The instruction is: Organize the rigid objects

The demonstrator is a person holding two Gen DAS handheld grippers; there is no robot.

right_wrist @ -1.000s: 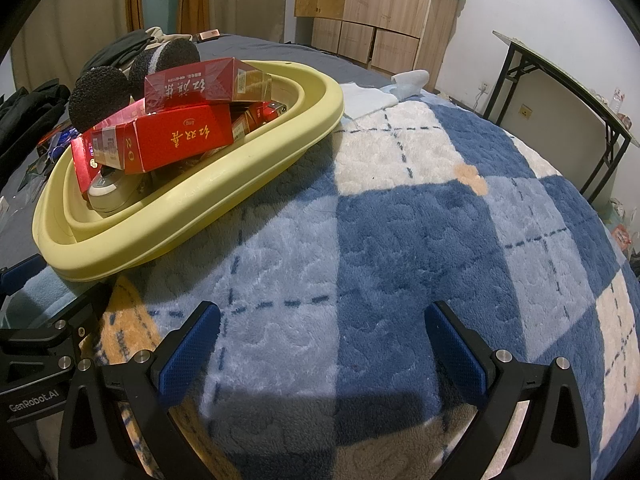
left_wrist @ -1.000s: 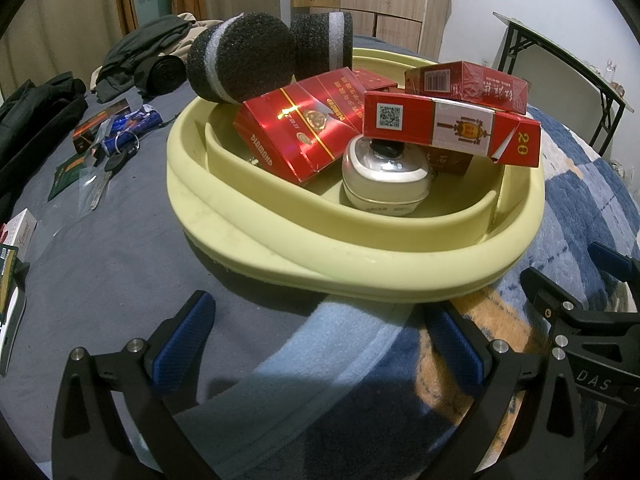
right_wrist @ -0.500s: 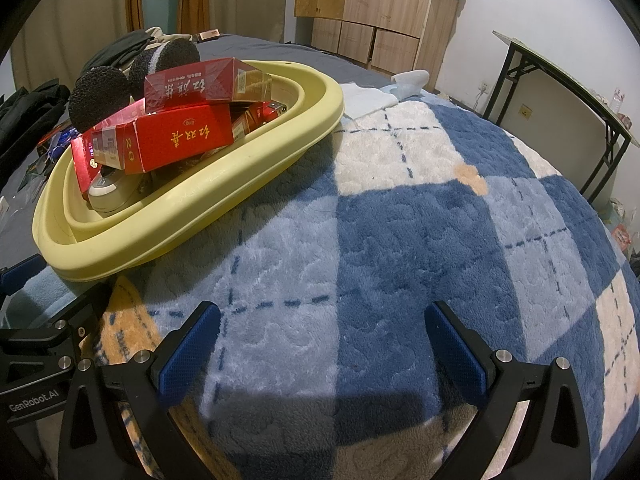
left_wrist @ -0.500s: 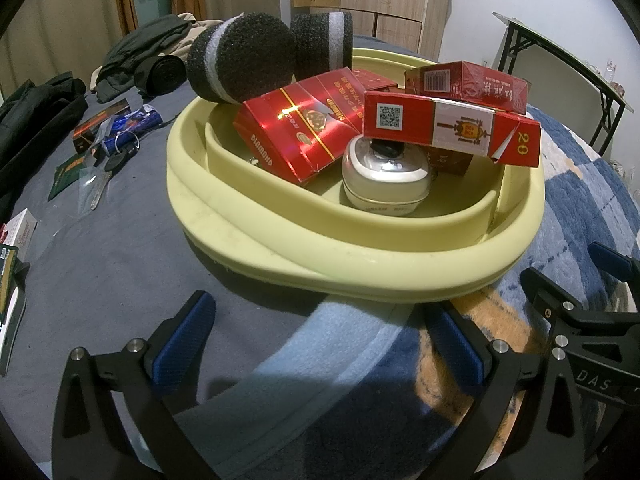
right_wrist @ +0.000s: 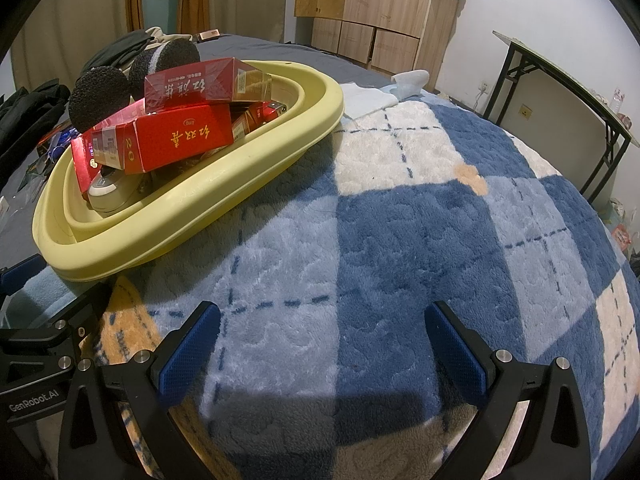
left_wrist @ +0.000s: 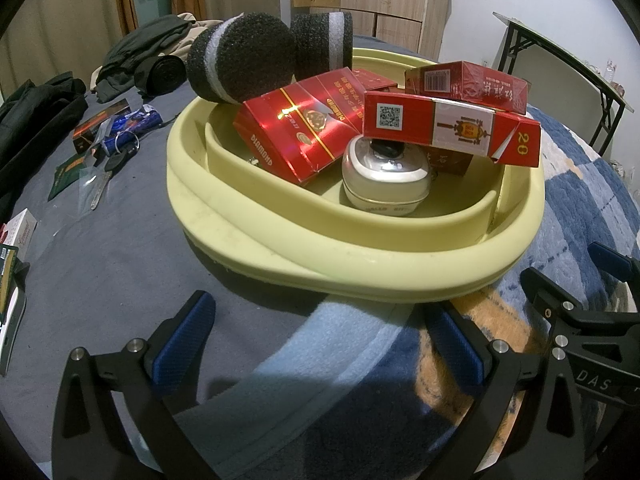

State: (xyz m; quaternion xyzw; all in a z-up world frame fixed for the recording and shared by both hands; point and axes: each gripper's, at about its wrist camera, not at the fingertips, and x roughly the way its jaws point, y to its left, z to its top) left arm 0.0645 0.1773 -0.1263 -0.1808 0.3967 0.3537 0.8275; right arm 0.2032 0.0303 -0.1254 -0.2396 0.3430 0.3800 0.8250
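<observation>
Across the whole lower frame of the right wrist view, a blue and white checked blanket (right_wrist: 400, 220), fleecy, spread over a bed. At centre of the left wrist view, a pale yellow basin (left_wrist: 360, 268) resting half on the blanket, half on a grey sheet (left_wrist: 100, 248). Inside the basin, heaped: two dark foam rollers (left_wrist: 240, 60) at upper left leaning over the rim, a glossy red carton (left_wrist: 304, 128) tilted against them, a red and white cigarette box (left_wrist: 448, 128) lying across a small cream case (left_wrist: 384, 184), another red box (left_wrist: 468, 84) stacked behind. At far left of that view, loose packets and keys (left_wrist: 108, 148) scattered on the sheet. Along the bottom edge, the left gripper (left_wrist: 320, 340), fingers spread wide, nothing between them, just short of the basin rim. Low in the right wrist view, the right gripper (right_wrist: 320, 340), likewise spread apart and holding nothing, above bare blanket, basin off to upper left.
</observation>
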